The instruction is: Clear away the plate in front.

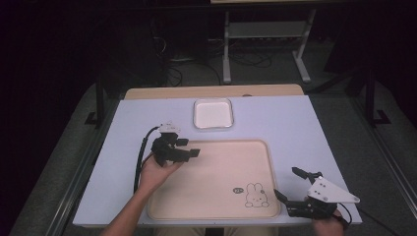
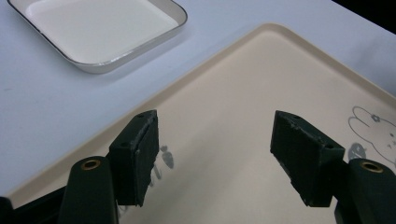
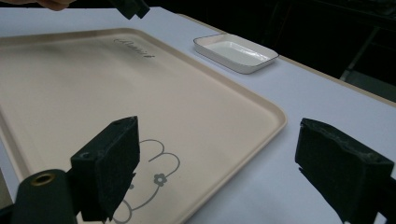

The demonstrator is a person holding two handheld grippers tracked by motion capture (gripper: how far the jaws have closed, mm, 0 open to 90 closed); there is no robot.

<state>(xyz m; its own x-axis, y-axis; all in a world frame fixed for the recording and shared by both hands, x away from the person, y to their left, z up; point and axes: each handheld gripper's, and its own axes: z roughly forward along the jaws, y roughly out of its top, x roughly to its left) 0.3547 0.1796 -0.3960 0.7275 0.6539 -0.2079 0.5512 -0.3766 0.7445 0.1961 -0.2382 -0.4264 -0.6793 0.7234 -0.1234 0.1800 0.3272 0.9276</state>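
Both grippers, left and right, had fingers spread and empty; tray and dish sat bare, work unstarted.

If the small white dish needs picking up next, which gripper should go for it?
Left, probably. The left gripper hangs open over the beige tray's upper left corner, near the white dish. The right gripper sits open at the tray's near right corner, much farther from it.
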